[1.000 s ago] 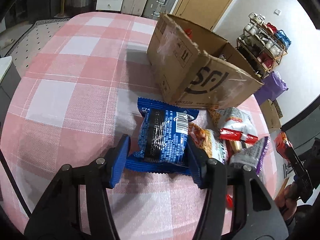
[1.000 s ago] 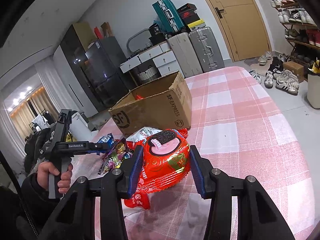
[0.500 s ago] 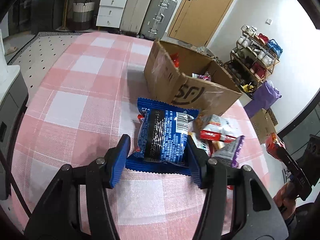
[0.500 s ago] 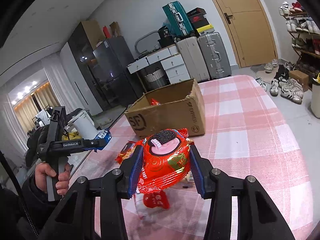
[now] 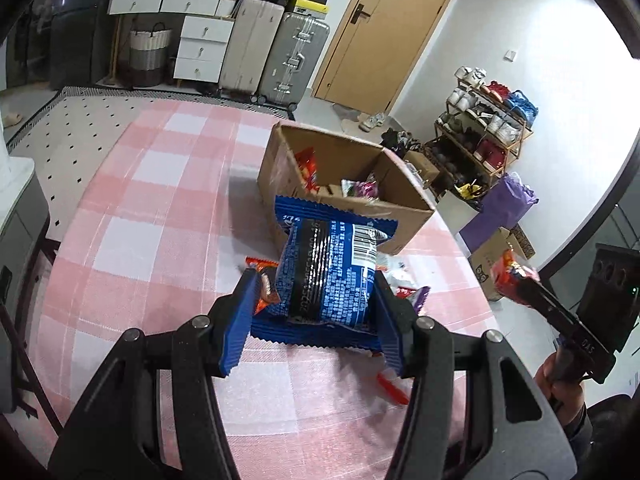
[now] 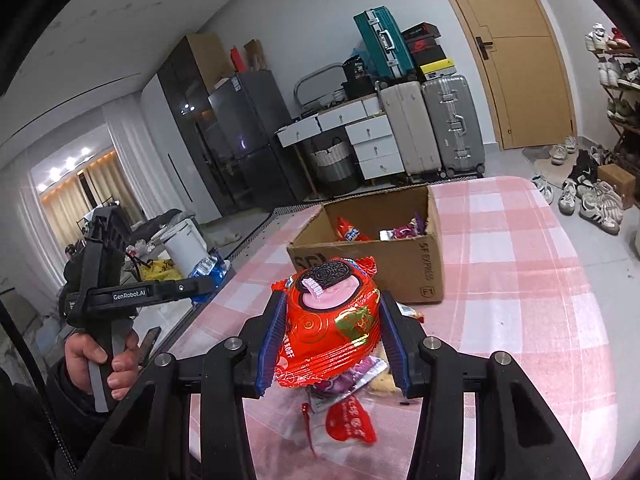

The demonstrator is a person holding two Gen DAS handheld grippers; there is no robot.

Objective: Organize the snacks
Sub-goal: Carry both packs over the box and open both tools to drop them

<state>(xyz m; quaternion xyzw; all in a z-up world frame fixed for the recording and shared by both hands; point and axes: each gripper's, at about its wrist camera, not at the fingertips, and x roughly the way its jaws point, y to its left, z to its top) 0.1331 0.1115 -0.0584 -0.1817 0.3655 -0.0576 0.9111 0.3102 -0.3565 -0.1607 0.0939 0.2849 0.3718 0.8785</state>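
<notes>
We hold a blue packet in the left gripper and a red packet in the right gripper, fingers clamped; next, carry both over the cardboard box and release.

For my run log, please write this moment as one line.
left tool: shut on blue packet | right tool: shut on red packet | cardboard box: open, holds snacks

Two suitcases stood upright beside a wooden door. A white drawer unit flanked them, and a shoe rack lined the wall.
</notes>
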